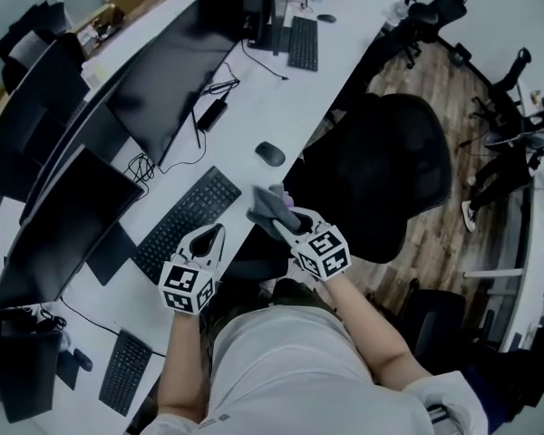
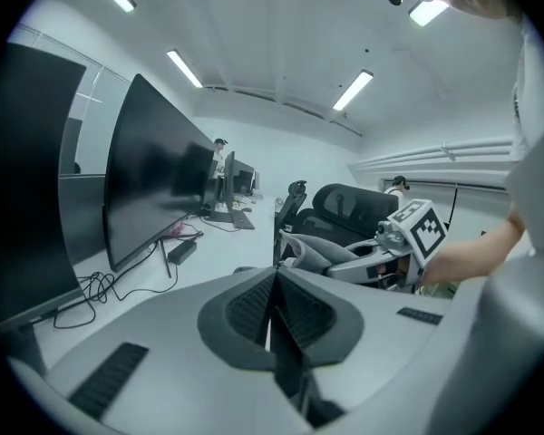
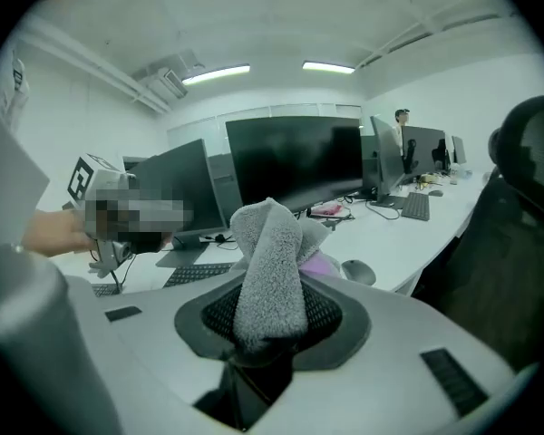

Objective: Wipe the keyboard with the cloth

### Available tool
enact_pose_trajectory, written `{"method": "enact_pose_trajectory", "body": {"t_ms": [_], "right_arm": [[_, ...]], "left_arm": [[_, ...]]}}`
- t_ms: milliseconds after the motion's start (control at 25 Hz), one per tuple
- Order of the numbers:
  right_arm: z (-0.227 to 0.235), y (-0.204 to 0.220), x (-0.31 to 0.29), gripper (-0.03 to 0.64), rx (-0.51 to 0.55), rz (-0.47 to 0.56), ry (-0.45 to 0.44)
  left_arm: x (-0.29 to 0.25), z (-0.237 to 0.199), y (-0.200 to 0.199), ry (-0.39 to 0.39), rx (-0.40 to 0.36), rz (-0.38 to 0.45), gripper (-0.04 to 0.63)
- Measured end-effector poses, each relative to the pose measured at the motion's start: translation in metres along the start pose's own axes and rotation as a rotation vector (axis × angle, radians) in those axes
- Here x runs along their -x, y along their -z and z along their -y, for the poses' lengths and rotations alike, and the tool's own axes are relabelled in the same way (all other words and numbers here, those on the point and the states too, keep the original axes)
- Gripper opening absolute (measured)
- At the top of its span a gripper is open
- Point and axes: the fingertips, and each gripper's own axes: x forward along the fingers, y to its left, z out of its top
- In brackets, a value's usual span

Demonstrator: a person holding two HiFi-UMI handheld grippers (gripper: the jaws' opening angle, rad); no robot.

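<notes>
The black keyboard (image 1: 186, 220) lies on the white desk (image 1: 281, 107) in front of the monitors; in the right gripper view the keyboard (image 3: 198, 275) shows low at the left. A grey cloth (image 1: 270, 205) is bunched in my right gripper (image 1: 283, 220), held above the desk edge just right of the keyboard. In the right gripper view the cloth (image 3: 270, 270) stands up, clamped between the jaws. My left gripper (image 1: 216, 232) hovers over the keyboard's near right corner, shut with nothing in it (image 2: 274, 284). The two grippers are close but apart.
A dark mouse (image 1: 270, 153) lies beyond the keyboard near the desk edge. Large dark monitors (image 1: 163, 71) line the desk's left side, with cables at their feet. A black office chair (image 1: 381, 175) stands right of the desk. A second keyboard (image 1: 125, 370) lies nearer me.
</notes>
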Motion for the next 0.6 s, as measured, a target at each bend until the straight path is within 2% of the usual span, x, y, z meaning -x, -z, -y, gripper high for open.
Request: {"method": "enact_pose_trajectory", "body": {"t_ms": [600], "right_arm": [[0.013, -0.076, 0.108, 0.120, -0.004, 0.241, 0.160]], "left_arm": [[-0.001, 0.019, -0.092, 0.098, -0.084, 0.156, 0.002]]}}
